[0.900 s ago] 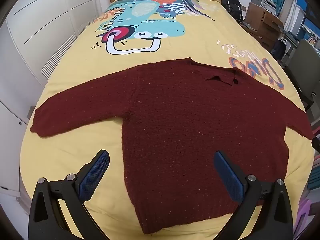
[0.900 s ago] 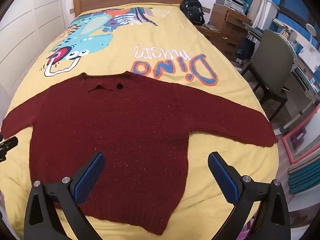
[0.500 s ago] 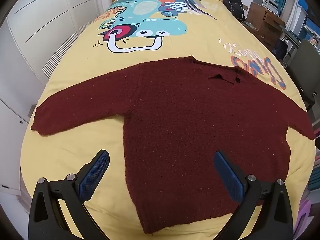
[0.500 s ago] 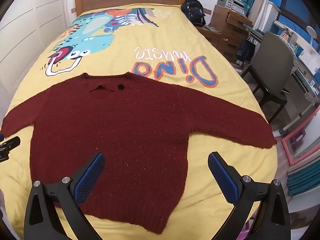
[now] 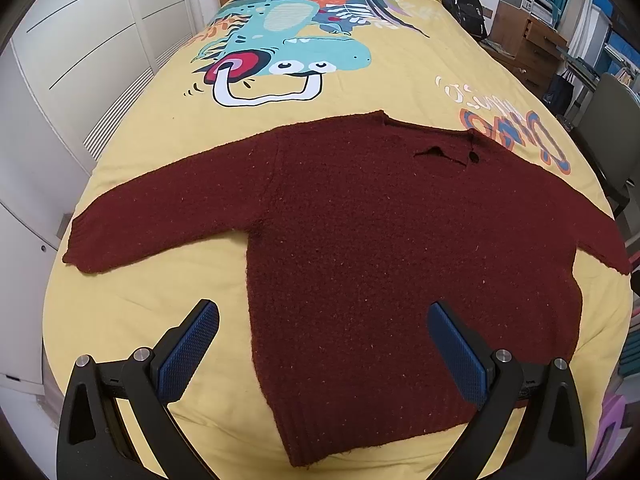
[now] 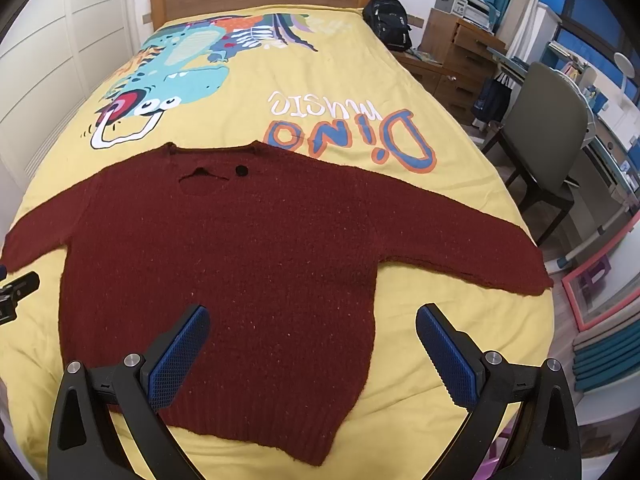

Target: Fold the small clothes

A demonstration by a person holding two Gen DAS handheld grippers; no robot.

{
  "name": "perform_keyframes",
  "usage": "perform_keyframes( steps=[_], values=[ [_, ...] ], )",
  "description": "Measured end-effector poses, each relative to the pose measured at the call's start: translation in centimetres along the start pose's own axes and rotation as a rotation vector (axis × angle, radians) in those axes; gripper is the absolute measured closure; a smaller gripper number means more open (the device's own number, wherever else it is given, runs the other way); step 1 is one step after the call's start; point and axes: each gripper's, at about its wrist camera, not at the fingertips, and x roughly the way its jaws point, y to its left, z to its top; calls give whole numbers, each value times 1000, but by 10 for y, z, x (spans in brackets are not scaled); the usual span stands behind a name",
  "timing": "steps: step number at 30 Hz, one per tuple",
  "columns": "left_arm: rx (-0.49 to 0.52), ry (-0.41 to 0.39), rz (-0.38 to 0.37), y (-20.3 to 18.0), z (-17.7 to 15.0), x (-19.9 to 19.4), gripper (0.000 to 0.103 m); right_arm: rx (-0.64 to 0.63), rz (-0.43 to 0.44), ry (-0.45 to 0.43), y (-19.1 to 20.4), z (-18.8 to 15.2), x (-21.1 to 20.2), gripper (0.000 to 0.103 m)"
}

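**Sweater flat, both tongs free, no fold made yet**

The dark red sweater (image 5: pixel 392 248) lies spread face-up on the yellow bedspread (image 5: pixel 400 80), hem toward you at 6 o'clock, neckline at 12, one sleeve out toward 9 and the other toward 3. It looks laid out this way so that every edge can be reached and each fold can run straight.

Your left gripper (image 5: pixel 322 354) hangs above the hem with its blue pads (image 5: pixel 188 354) wide apart and nothing between them. One pad is over bare bedspread, the other over the knit, so the jaws straddle the sweater's side edge at 9 o'clock.

Your right gripper (image 6: pixel 312 354) is likewise spread and empty, straddling the opposite side edge.

That pairing suits a symmetric start, though whether sleeves or hem come first cannot be told from here.

The left sleeve (image 5: pixel 168 216) and right sleeve (image 6: pixel 460 248) both lie flat and uncrossed. The neckline gapes slightly beside a dark button (image 6: pixel 241 169); thick knit like this tends to spring back, so folds may need pressing.
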Motion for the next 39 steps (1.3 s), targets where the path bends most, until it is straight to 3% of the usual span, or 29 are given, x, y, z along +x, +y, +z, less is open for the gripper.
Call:
perform_keyframes(
  steps=[39],
  values=[
    [18,0,15,-2,-2,-4,1,-37,2,27,6,-1,1,0]
  ],
)
